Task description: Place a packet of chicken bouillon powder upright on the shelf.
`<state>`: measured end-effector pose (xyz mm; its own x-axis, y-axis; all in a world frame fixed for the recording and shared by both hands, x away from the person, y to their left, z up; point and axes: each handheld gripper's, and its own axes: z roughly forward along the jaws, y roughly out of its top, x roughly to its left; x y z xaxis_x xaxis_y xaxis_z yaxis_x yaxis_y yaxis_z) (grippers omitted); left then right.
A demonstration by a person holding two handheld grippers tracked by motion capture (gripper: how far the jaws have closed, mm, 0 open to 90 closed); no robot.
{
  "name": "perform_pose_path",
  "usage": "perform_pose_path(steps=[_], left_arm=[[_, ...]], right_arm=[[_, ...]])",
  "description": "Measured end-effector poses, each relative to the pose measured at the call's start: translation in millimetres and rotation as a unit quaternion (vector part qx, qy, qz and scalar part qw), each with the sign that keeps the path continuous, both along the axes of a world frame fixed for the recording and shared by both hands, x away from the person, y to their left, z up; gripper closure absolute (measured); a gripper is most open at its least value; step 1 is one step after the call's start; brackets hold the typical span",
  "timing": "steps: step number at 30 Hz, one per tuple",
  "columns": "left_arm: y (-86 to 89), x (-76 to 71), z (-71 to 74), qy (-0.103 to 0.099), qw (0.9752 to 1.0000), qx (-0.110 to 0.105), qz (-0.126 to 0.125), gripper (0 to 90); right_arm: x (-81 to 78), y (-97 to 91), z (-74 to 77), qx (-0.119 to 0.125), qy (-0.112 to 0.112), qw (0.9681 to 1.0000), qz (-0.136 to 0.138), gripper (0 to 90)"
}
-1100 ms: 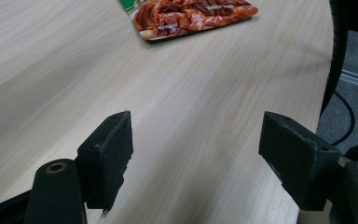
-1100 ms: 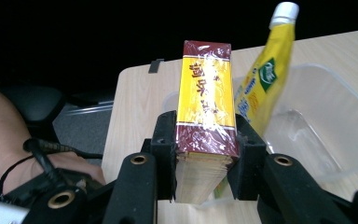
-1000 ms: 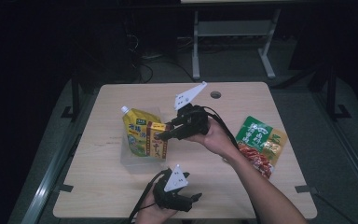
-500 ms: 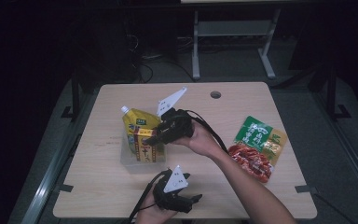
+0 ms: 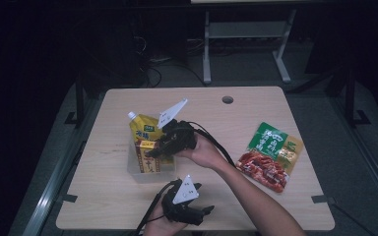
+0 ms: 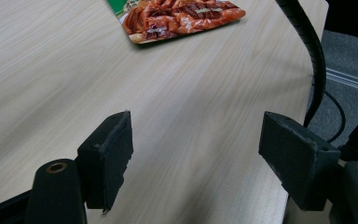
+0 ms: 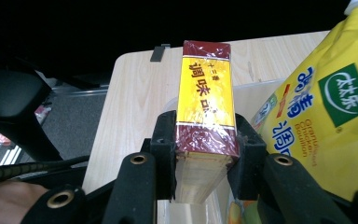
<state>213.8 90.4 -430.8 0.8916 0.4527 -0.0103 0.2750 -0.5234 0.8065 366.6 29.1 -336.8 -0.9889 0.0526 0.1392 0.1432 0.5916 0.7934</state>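
My right gripper [image 5: 155, 150] is shut on a red and yellow seasoning box [image 5: 147, 160], which stands partly inside a clear plastic bin [image 5: 134, 167]. In the right gripper view the box [image 7: 206, 102] is pinched by its sides at the right gripper [image 7: 205, 161]. A yellow spouted bouillon pouch [image 5: 142, 130] leans in the same bin, just beside the box; its printed face [image 7: 324, 116] is close on the right. My left gripper [image 5: 201, 212] rests near the table's front edge. The left gripper [image 6: 196, 154] is open over bare wood.
A green and red snack packet [image 5: 270, 155] lies flat on the right of the wooden table [image 5: 216, 128]; its lower edge [image 6: 182, 18] lies ahead of the left jaws. A black cable [image 6: 307, 51] runs off the table's edge. A cable hole [image 5: 227, 100] sits at the back.
My right gripper has carried the box leftward and down, from the table's middle to the bin beside the pouch. The left gripper has stayed put.
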Motion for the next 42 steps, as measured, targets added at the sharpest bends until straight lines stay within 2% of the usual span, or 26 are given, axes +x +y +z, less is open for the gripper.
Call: perform_pose_path(steps=[9,13,22,23,29,33,34,42], left_arm=[[-0.3,-1.7,0.2,-0.004,1.0,0.002,-0.004,25.3],[-0.7,-2.4,0.0,-0.005,0.9999,0.008,-0.008,25.3],[-1.0,-3.4,-0.2,-0.003,1.0,0.002,-0.006,25.3],[-1.0,-3.7,-0.1,-0.003,1.0,0.001,-0.006,25.3],[-0.9,-3.8,0.1,-0.006,0.9999,0.003,-0.009,25.3],[-1.3,-4.1,-0.2,-0.005,1.0,-0.002,-0.007,25.3],[-1.3,-4.2,-0.2,-0.005,1.0,-0.003,-0.006,25.3],[-1.7,-4.3,-0.5,-0.005,1.0,0.001,-0.008,25.4]], right_arm=[[-3.3,9.5,-10.7,-0.017,-0.006,0.9998,-0.011,66.6],[-3.4,11.4,-16.8,-0.016,-0.001,0.9997,-0.019,66.5],[-5.8,15.7,-26.1,-0.021,0.002,0.9994,-0.027,64.8],[-6.4,16.6,-27.8,-0.024,0.009,0.9993,-0.027,64.2],[-8.1,19.3,-38.0,-0.042,0.014,0.9986,-0.029,63.1],[-7.9,19.1,-40.0,-0.039,0.018,0.9987,-0.027,62.3],[-8.1,18.7,-40.2,-0.039,0.026,0.9985,-0.03,62.1],[-8.9,13.9,-42.6,-0.036,0.037,0.998,-0.036,59.4]])
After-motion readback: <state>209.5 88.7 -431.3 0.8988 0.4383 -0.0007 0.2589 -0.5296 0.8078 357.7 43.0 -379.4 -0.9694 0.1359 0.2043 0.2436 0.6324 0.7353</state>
